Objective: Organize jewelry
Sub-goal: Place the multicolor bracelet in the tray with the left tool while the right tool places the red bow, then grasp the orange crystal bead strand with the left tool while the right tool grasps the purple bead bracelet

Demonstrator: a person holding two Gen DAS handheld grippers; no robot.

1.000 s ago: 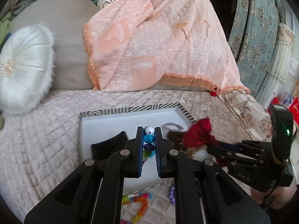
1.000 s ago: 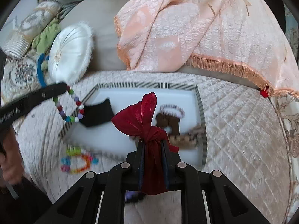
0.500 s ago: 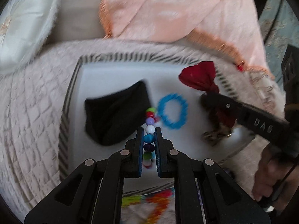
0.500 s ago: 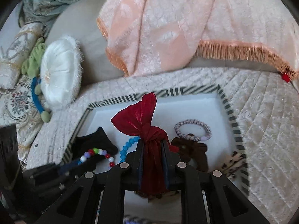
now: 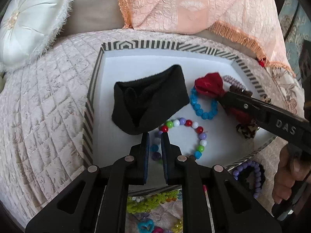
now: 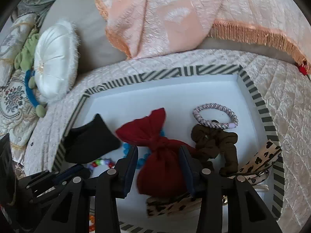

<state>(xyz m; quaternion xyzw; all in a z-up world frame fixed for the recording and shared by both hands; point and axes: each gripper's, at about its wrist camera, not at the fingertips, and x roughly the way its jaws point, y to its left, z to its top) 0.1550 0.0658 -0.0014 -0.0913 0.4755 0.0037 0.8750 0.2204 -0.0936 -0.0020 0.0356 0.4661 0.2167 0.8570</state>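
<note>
Tray (image 5: pixel 91 104): shallow square thing, smooth white inside, black-and-cream striped rim. It sits on the quilted pale pink sofa cover (image 5: pixel 48 104) — satiny, diamond stitched.

Beaded bracelet (image 5: pixel 202 136): the one I'm working with. Round glossy beads in red, green, white, lilac and blue, lying in a loose ring on the tray floor, near the front edge, just beside the black cloth.

Left claw (image 5: pixel 155 136): my jaws are easing apart. A few of the bracelet's beads sit in the narrow gap, and I can't see the pads pressing them.

Red bow (image 6: pixel 155 151): matte dark red fabric, knotted in the middle, wings flared. It lies in the tray partly over the blue bead bracelet (image 5: pixel 204 112).

Right claw (image 6: pixel 158 151): jaws are spreading too; the bow's lower half is between them, with a gap on the left side.

Black cloth (image 5: pixel 149 99): soft, fuzzy folded band at the tray's left.

Other bits in the tray: a braided lilac hair tie (image 6: pixel 215 118), a crinkly brown scrunchie (image 6: pixel 219 143) and leopard-print ribbon (image 6: pixel 258 161) by the right rim.

Outside the tray: a purple bead bracelet (image 5: pixel 250 176) near the front corner — more bright beads are behind my claw, blurry.

Backdrop: a white satin round cushion (image 5: pixel 31 19) and a peach fringed throw (image 5: pixel 194 5).
</note>
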